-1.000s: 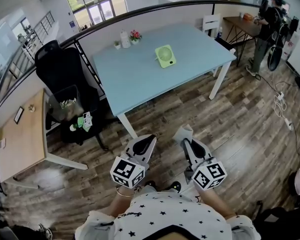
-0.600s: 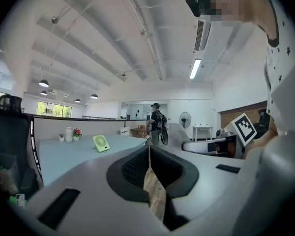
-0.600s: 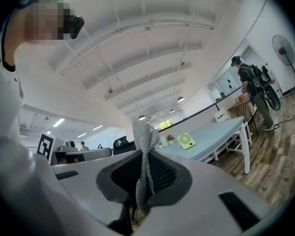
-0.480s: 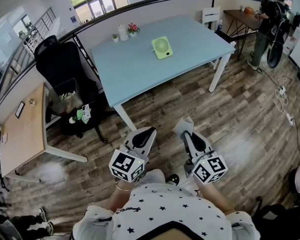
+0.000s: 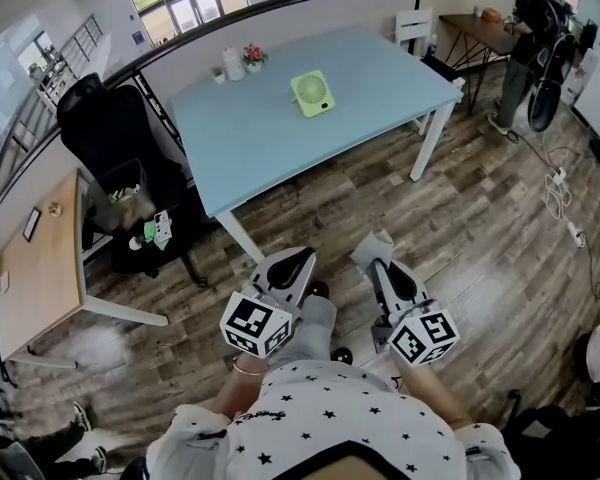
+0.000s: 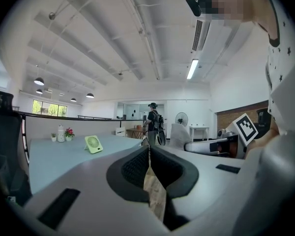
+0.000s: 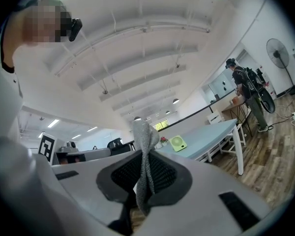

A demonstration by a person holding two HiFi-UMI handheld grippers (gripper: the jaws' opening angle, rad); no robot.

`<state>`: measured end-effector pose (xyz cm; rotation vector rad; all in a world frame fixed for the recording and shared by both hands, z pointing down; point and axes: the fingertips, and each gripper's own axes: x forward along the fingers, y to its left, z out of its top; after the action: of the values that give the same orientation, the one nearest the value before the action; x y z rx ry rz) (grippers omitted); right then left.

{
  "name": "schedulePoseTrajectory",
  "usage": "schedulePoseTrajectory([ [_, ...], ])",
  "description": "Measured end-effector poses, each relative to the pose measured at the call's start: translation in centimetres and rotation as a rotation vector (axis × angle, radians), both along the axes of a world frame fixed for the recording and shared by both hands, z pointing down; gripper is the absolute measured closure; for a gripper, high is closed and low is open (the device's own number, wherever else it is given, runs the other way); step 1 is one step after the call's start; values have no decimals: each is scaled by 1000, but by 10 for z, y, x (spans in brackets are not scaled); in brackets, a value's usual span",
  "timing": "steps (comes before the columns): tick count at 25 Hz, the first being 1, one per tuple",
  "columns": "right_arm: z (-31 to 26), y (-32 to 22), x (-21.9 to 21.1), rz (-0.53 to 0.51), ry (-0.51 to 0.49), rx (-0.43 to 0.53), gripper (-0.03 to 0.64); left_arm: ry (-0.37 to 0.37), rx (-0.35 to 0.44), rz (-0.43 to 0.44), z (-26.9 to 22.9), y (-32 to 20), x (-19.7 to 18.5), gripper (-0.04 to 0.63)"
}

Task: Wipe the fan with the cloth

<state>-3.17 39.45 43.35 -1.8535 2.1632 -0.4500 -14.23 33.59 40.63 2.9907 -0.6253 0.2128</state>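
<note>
The small light-green desk fan (image 5: 311,93) stands on the pale blue table with white legs (image 5: 270,143), in the far half of the top and a little right of its middle. Its body is close to square, so no long axis stands out. It leans back on its stand, and its round grille faces the near edge of the table, toward the person holding the tools. At the table's far left corner, apart from the fan, stand a white jar (image 5: 233,65) and a small pot of pink flowers (image 5: 252,55).

The grey knitted cloth (image 7: 144,161) is nowhere near the fan. It is pinched in the right gripper (image 7: 145,154), whose jaws are clamped on it, with a fold rising above the tips and the rest hanging below the pads. In the head view this gripper (image 5: 377,258) is held low before the person's body, over the wood-plank floor (image 5: 480,218) and short of the table's near edge.

The left gripper (image 6: 148,149) has its jaws pressed together with nothing between them; only a sliver of floor shows through the slit. It is held just beside the right one and points toward the table.

A black office chair (image 5: 105,133) stands left of the table.
</note>
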Motion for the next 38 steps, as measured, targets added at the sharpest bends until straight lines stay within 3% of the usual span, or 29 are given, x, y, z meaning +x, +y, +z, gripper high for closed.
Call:
schedulePoseTrajectory([
  [22,3,-116,46,10,26,-32,583,45,-28,23,9,-119,50,563],
  [33,-7,-202,51,-24,28,-36,583,41,-41,-36,9,-203,45,563],
  [38,-6,-229,61,-2,27,-53,583,43,-54,-20,11,-235,56,562],
])
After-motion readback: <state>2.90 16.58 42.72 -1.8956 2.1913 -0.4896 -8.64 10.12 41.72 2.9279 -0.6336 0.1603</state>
